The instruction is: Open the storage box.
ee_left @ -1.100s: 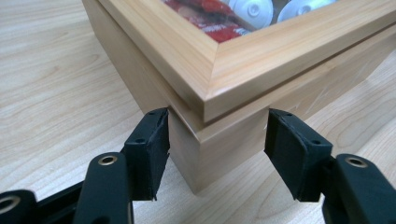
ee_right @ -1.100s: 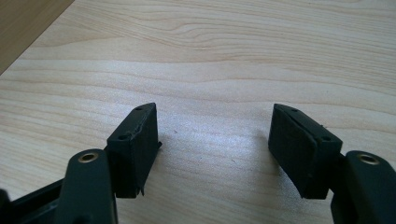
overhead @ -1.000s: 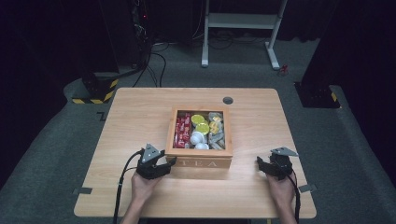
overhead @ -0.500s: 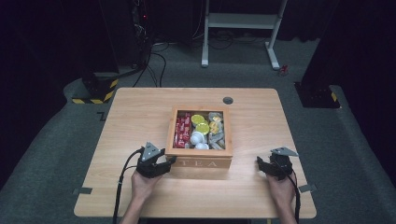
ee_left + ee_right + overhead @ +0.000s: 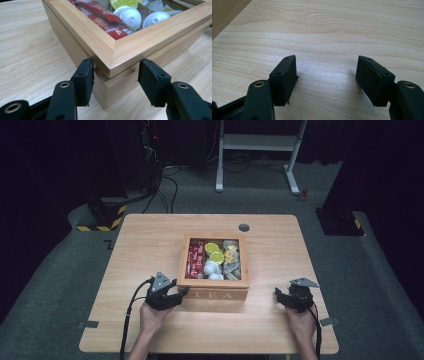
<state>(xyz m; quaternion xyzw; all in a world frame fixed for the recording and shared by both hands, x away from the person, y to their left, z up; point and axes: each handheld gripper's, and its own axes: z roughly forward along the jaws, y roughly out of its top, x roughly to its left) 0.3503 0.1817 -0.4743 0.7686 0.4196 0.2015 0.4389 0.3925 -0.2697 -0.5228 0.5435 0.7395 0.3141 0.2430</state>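
The counter was a pale wood-grain top with rounded corners, smooth with a slight sheen. Near its middle, toward the front edge, sat the tea box: a square box of light wood with mitred corners, a framed clear lid, and "TEA" lettered on the front. Through the lid I could see glossy red packets, round white pods and yellow-topped ones, plus some greyish wrapped bits I couldn't make out.

The left gripper, matte black with flat rubbery pads, sat at the box's front left corner. Its jaws straddled that corner at lid level, one pad right up against the side of the box, the other standing just off the front face, so it wasn't clamped on anything. The right gripper was well apart from the box, low over bare wood on the right, jaws spread wide with nothing between them.

Compared with a second earlier, nothing had shifted: box, hands and grippers all sat where they were.
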